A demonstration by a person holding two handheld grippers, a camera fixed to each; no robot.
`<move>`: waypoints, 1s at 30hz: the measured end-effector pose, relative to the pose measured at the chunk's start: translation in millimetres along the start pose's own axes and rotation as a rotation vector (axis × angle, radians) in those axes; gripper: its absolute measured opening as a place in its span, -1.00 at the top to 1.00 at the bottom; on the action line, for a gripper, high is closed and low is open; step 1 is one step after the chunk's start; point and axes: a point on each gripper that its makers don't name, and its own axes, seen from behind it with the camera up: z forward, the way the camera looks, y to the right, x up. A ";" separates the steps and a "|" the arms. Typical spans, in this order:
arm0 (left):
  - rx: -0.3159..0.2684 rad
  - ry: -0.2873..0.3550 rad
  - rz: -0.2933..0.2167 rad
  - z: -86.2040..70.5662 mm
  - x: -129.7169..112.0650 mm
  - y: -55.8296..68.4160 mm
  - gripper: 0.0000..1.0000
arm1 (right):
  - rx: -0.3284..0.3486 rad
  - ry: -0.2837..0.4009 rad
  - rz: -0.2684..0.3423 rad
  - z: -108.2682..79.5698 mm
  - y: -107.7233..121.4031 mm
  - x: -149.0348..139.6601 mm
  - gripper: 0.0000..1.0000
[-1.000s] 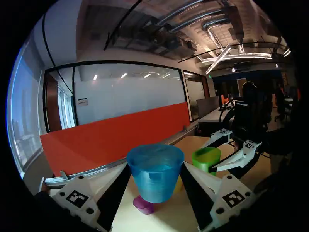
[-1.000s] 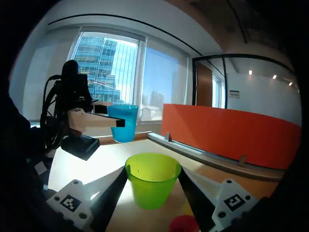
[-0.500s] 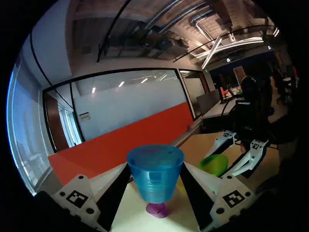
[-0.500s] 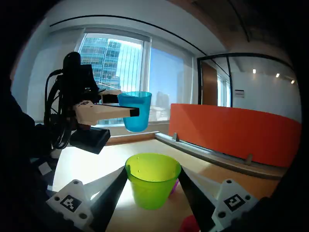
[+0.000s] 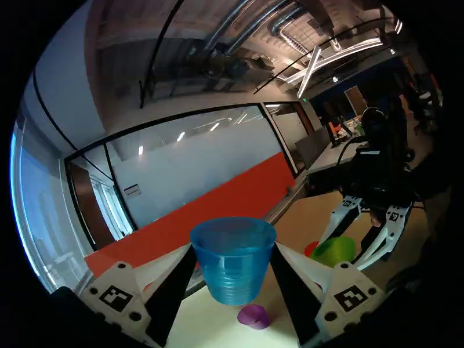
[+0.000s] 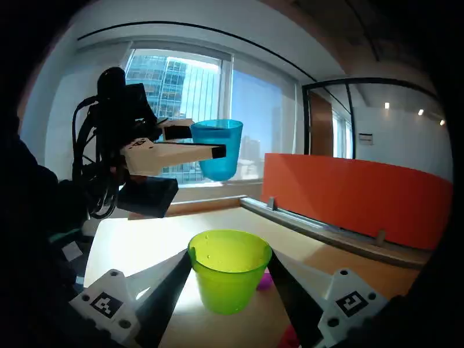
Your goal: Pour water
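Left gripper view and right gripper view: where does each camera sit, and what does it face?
Left gripper view: rides the left gripper, faces the orange partition; its fingers clamp the blue cup.
Right gripper view: rides the right gripper, faces the window; its fingers clamp the green cup.
Shared: both cups, the orange partition, the table.

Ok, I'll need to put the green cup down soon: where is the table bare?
The table is bare on the sunlit stretch between the green cup and the window, toward the raised blue cup, and along the orange divider. Crowded by the green cup: a purple cup, a red object.
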 end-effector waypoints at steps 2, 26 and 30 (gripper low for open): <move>0.002 0.002 0.019 0.0 1.9 -1.0 -0.68 | 0.008 0.000 -0.001 0.8 -3.5 1.1 -0.85; 0.007 0.013 0.176 2.3 24.1 -6.0 -0.67 | 0.060 -0.005 -0.007 7.4 -16.3 -2.3 -0.84; 0.001 0.014 0.212 0.6 27.6 -3.5 -0.67 | 0.065 -0.001 -0.006 8.8 -16.0 -0.9 -0.84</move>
